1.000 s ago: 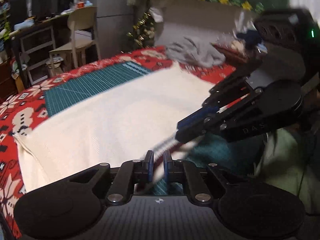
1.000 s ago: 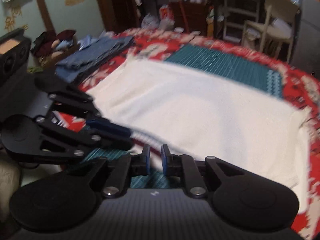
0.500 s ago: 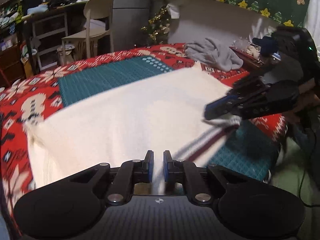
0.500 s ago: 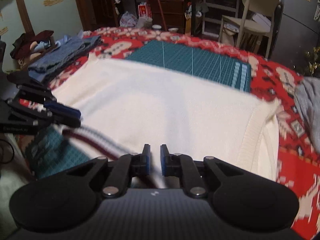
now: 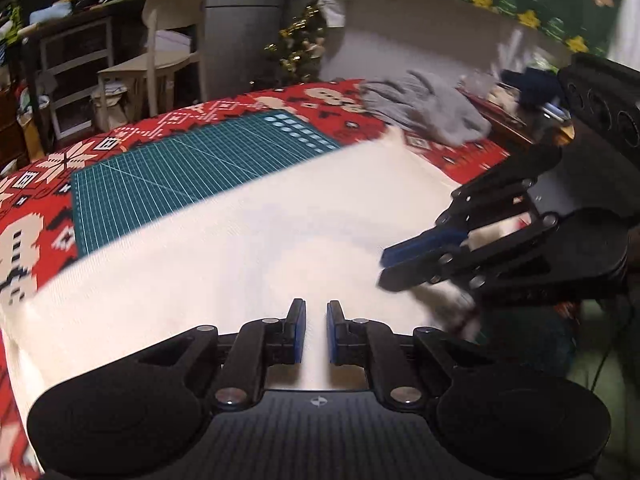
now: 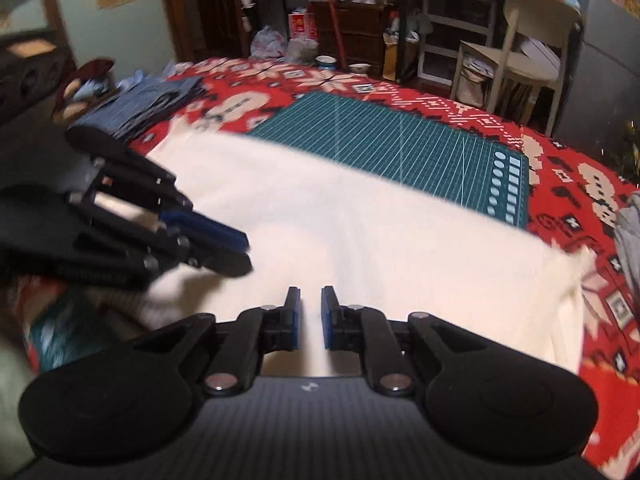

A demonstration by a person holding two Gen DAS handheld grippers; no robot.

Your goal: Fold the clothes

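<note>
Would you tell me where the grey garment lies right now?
In the left wrist view, the grey garment lies crumpled at the far right of the red cloth, beyond the white garment's far corner.

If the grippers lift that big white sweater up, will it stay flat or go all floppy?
Probably floppy: the cream knit sweater drapes softly over the table's near edge. It likely won't slide much, since knit tends to grip the red patterned tablecloth. It looks thick, so perhaps a bit heavy for both grippers.

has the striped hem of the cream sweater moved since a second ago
Yes. Both grippers, left gripper and right gripper, have carried it forward over the cream sweater toward the green cutting mat; the stripes are now hidden.
</note>
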